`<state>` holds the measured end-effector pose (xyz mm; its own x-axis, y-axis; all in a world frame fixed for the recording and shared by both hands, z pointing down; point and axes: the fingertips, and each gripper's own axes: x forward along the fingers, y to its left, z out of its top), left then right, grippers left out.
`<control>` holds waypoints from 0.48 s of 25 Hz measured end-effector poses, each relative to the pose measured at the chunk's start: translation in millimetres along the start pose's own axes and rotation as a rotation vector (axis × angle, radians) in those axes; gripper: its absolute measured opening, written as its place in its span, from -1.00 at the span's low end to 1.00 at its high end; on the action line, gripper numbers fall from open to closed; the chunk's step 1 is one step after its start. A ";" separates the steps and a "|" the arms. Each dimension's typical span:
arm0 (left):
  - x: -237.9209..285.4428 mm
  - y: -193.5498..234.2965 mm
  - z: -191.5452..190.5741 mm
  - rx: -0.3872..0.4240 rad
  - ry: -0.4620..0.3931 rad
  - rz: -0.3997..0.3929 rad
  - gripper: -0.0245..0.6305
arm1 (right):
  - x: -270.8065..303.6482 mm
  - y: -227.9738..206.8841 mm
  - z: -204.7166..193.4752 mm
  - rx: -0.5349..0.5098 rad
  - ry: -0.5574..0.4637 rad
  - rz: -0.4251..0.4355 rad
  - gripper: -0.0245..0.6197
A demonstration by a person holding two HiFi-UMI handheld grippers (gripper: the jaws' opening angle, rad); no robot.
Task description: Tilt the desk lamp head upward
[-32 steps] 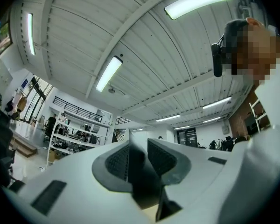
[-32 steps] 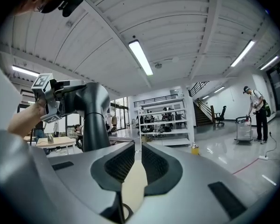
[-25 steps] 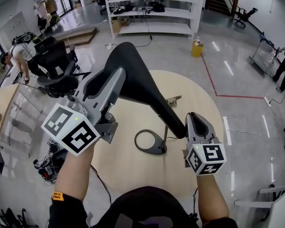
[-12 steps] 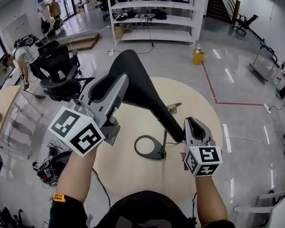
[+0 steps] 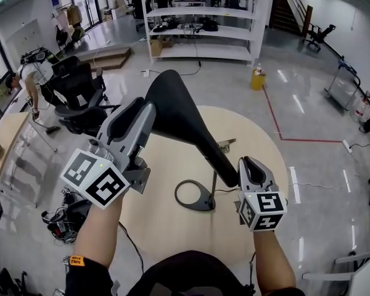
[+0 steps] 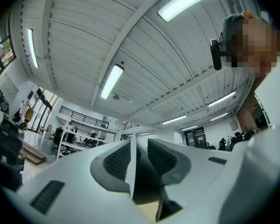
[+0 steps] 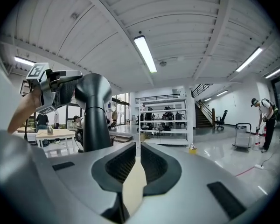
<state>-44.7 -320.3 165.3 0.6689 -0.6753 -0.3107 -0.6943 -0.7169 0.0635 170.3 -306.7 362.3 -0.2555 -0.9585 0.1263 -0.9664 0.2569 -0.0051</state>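
A black desk lamp stands on a round beige table (image 5: pixel 259 140). Its ring base (image 5: pixel 194 197) lies near the table's middle, and its arm (image 5: pixel 194 131) climbs up and left to an elbow. From there the lamp head (image 5: pixel 157 94) drops toward the left. My left gripper (image 5: pixel 131 117) is shut on the lamp head, which shows dark (image 6: pixel 142 183) between the pads in the left gripper view. My right gripper (image 5: pixel 249 163) is shut with nothing in it, close beside the arm's lower end. The right gripper view shows the lamp arm (image 7: pixel 94 115) off to the left.
A small metal piece (image 5: pixel 225 145) lies on the table behind the lamp. Black office chairs (image 5: pixel 74 85) and a person (image 5: pixel 24 79) are to the left. White shelving (image 5: pixel 197 17) stands at the back, with a yellow container (image 5: pixel 257 79) and red floor tape (image 5: pixel 277 122) on the right.
Both grippers keep their places on and beside the lamp. The left gripper with the lamp head has shifted only slightly, and the view has drifted a little.
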 end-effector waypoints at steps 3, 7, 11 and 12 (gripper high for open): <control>-11.3 4.5 0.1 0.012 -0.006 0.040 -0.47 | -3.6 1.2 4.9 -0.009 -0.010 0.004 -0.80; -36.2 5.5 -4.2 0.021 -0.004 0.111 -0.47 | -15.1 4.3 18.2 -0.027 -0.033 0.013 -0.80; -62.3 -1.9 -27.7 -0.011 0.026 0.167 -0.47 | -27.7 6.6 28.5 -0.052 -0.059 0.033 -0.80; -68.9 -5.8 -36.5 -0.027 0.037 0.179 -0.47 | -31.0 7.6 29.6 -0.057 -0.063 0.042 -0.80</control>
<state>-77.0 -275.9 220.9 0.5450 -0.7980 -0.2571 -0.7961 -0.5888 0.1399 170.1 -278.7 329.0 -0.2986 -0.9522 0.0648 -0.9521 0.3019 0.0478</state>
